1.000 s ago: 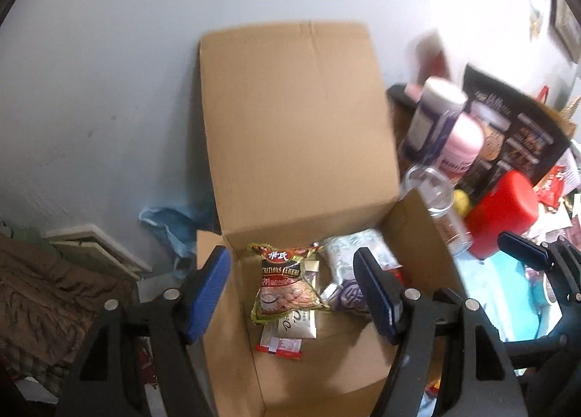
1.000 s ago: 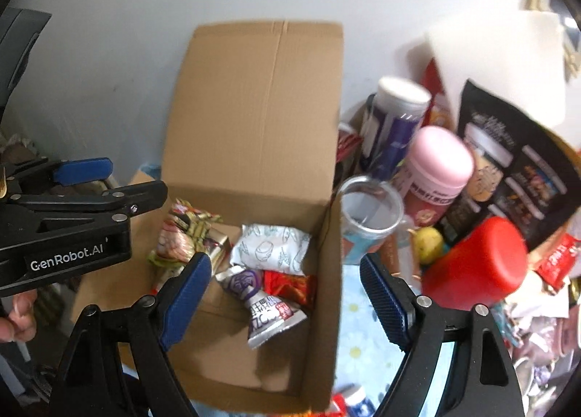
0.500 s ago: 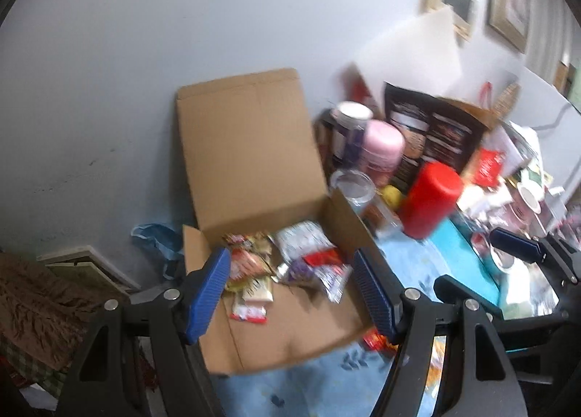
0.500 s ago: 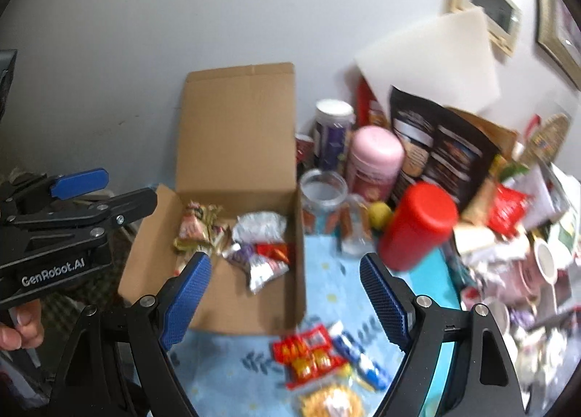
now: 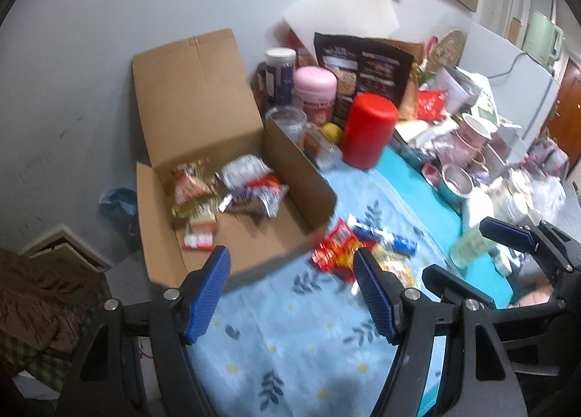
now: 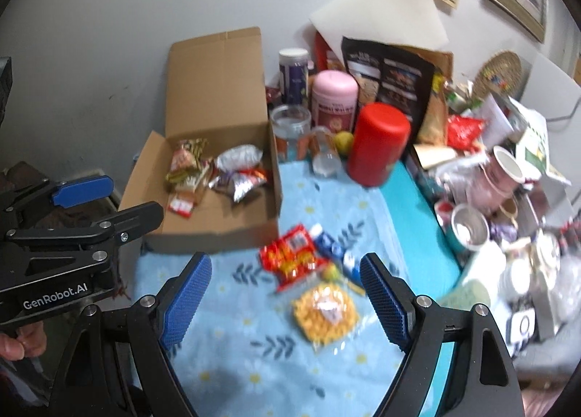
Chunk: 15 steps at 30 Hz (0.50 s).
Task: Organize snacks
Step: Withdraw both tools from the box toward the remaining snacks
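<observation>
An open cardboard box (image 5: 287, 162) (image 6: 218, 224) stands at the table's far left and holds several snack packets (image 5: 250, 191) (image 6: 236, 177). On the blue flowered cloth in front of it lie a red packet (image 6: 292, 257) (image 5: 334, 251), a blue-and-white packet (image 6: 334, 246) and a yellow snack bag (image 6: 325, 310). My left gripper (image 5: 292, 295) is open and empty, hanging above the cloth near the box's front corner. My right gripper (image 6: 283, 302) is open and empty above the loose packets. The left gripper (image 6: 72, 206) also shows at the left of the right wrist view.
A red canister (image 5: 366, 130) (image 6: 377, 144), a pink jar (image 5: 314, 90), a clear jar (image 5: 288, 121) and a black printed bag (image 5: 363, 64) crowd the back. Mugs and cups (image 6: 501, 170) clutter the right side. A grey wall lies behind.
Both grippers have pulled back and up from over the box, so the box looks smaller and the cloth with the loose packets has come into view. Both stay open and empty.
</observation>
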Motion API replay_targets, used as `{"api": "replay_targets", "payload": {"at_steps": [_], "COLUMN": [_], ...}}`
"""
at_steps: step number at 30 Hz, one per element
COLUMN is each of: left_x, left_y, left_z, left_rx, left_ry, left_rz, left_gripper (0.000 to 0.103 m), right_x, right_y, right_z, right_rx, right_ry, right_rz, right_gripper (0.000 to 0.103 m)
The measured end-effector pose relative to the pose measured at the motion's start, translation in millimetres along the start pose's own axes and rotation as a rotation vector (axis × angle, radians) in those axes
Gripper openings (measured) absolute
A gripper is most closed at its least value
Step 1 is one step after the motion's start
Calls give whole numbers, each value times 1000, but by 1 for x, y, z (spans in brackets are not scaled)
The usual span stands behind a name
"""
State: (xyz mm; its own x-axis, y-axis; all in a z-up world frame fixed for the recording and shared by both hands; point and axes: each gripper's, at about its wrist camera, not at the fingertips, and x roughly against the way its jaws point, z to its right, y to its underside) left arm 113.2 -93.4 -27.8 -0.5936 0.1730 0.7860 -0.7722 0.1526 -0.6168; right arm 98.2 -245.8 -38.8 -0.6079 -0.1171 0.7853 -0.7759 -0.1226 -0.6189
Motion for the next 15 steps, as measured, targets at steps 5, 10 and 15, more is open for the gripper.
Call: {"api": "replay_targets", "payload": {"at_steps": [5,10,15], "left_x": [7,10,8], "left_y": [28,55,76], "left_z": [4,2,-2], "left_rx": [-4,3,15], "left_ry": [9,22,37], "left_rz": [-20,-50,-75], "left_gripper": [70,70,70], "right_x": [9,14,12], "right_y": [32,56,74], "right_z": [-1,-9,-15], "right_rx": [-22,-27,-25], "right_ry": [3,14,13], "right_rz": [-19,-36,-44], "right_gripper": [85,85,85]}}
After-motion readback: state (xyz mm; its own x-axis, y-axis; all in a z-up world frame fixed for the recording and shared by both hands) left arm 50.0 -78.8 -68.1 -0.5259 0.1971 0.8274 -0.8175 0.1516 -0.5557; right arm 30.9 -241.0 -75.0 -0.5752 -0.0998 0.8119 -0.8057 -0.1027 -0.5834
